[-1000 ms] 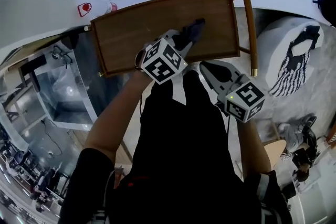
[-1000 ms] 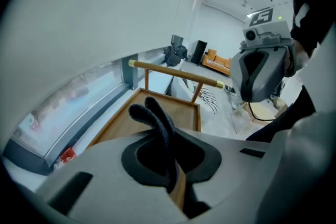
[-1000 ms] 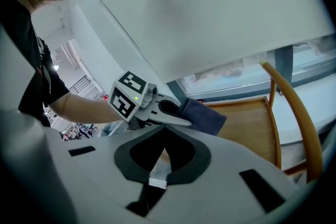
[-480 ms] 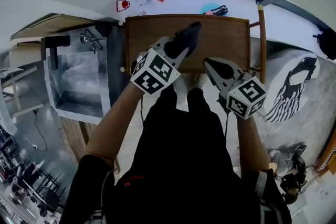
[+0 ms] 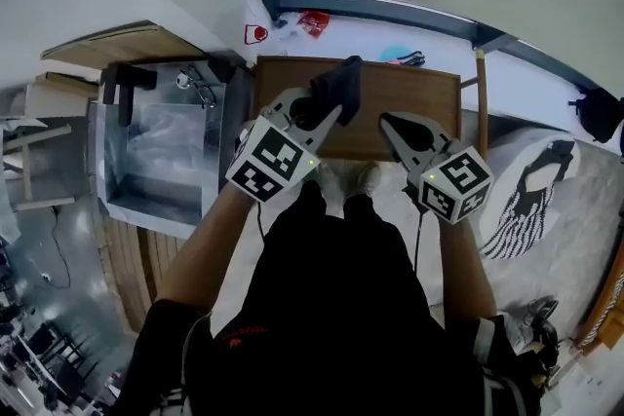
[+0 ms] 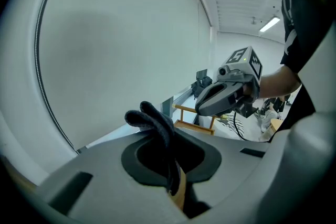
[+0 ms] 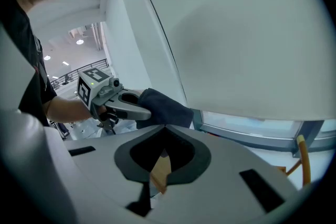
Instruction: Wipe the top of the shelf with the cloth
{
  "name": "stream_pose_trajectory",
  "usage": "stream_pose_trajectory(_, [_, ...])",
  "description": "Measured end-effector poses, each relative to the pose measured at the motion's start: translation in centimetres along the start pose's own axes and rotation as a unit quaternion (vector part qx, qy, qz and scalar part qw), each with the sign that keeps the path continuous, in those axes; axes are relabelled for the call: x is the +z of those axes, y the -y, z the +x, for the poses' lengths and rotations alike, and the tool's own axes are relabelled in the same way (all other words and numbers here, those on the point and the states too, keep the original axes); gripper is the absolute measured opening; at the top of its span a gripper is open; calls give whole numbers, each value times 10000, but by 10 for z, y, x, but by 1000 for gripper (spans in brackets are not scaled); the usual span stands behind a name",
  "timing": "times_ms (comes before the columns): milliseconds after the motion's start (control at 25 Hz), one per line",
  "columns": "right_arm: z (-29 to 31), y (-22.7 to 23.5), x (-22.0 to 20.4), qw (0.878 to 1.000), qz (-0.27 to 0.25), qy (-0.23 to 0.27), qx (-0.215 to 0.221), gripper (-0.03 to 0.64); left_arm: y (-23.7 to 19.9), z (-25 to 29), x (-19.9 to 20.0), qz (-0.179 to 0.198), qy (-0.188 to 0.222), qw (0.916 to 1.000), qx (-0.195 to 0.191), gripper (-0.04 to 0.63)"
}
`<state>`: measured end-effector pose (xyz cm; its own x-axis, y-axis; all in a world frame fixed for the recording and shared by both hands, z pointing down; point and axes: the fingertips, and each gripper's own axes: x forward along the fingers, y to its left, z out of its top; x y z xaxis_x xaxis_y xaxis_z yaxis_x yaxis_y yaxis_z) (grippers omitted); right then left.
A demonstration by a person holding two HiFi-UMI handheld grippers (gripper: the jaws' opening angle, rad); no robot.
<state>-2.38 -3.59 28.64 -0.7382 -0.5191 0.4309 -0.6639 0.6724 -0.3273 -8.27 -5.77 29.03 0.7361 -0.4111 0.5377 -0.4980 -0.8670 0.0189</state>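
Observation:
The brown wooden shelf top (image 5: 409,102) lies straight ahead below me in the head view. My left gripper (image 5: 327,107) is over its left half, shut on a dark cloth (image 5: 338,85) that sticks out past the fingertips. In the left gripper view the cloth (image 6: 156,126) stands up between the closed jaws of the left gripper (image 6: 173,186). My right gripper (image 5: 388,122) hovers over the shelf's near right part, shut with nothing in it. The right gripper view shows the right gripper (image 7: 157,176) with a sliver of wood behind it, and the left gripper (image 7: 113,99) holding the cloth (image 7: 165,107).
A metal and glass cabinet (image 5: 161,146) stands close on the shelf's left. Beyond the shelf a white ledge carries a red item (image 5: 314,21) and a blue one (image 5: 398,54). A wooden post (image 5: 481,102) flanks the shelf's right; a black-and-white patterned thing (image 5: 526,195) lies further right. A pale wall rises ahead.
The head view has swung, so the shelf now sits centred and smaller. The left gripper kept hold of the cloth and carried it toward the shelf's far left part. The right gripper stayed shut beside it.

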Motion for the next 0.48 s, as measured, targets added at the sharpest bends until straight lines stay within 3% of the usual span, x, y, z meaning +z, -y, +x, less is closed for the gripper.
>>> stream_pose_trajectory(480, [-5, -24, 72, 9967, -595, 539, -65, 5, -9, -48, 41, 147, 571, 9978, 304, 38])
